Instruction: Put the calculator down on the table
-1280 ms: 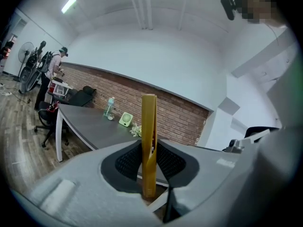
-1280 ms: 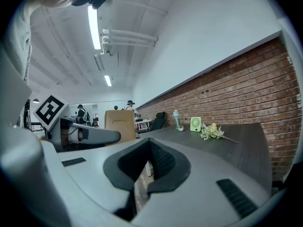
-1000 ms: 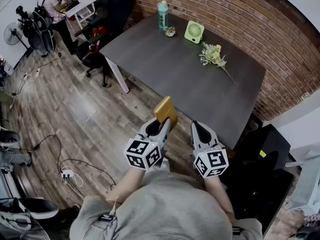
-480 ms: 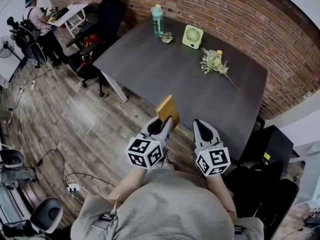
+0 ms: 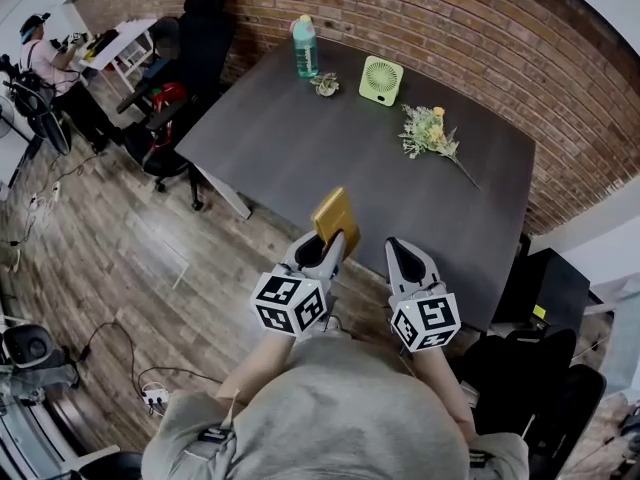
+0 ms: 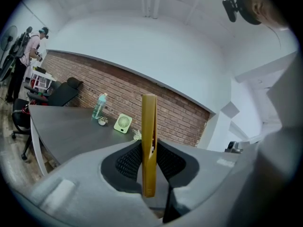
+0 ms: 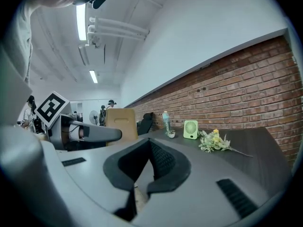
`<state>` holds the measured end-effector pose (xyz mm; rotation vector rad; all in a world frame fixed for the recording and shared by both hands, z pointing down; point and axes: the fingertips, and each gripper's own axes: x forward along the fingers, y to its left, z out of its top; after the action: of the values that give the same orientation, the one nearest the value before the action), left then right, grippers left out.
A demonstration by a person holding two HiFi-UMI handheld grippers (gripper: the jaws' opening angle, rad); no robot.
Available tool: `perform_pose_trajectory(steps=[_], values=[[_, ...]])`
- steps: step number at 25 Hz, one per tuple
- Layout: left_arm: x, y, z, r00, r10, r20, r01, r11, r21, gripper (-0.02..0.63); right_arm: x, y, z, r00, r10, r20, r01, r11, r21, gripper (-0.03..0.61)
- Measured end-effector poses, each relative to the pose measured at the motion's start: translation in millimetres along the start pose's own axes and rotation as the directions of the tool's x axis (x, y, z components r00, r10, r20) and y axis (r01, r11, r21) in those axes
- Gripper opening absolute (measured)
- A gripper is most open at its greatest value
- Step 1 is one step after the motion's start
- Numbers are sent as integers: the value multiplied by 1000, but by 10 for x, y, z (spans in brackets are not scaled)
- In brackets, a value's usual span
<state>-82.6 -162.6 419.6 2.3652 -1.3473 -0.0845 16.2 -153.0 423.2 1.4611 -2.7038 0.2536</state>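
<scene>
Far left: person (image 5: 45,43) at a white desk (image 5: 128,40), black chairs (image 5: 185,58) between them and the tabletop (image 5: 300,148). Wood floor (image 5: 130,258) below.

Tabletop back row, left to right: teal bottle (image 5: 304,46), small plant (image 5: 324,84), green fan (image 5: 380,79), flower sprig (image 5: 428,133). All near the brick wall (image 5: 470,38) and well apart from the grippers.

Left gripper (image 5: 335,243): jaws clamped on the calculator (image 5: 333,216), a gold slab held upright and edge-on, lower part between the pads, upper part sticking out past the tips. In the head view it sits over the tabletop's near edge, in the air and not touching the surface.

Right gripper (image 5: 400,250): just beside the left one, same heading toward the tabletop. Jaws together, nothing between them.
</scene>
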Motion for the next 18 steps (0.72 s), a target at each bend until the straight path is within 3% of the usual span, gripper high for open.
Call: perform_pose_trajectory(steps=[18], values=[[635, 480, -58, 995, -54, -81, 52, 998, -27, 87, 507, -269, -145, 997, -74, -37, 74, 997, 15, 2]])
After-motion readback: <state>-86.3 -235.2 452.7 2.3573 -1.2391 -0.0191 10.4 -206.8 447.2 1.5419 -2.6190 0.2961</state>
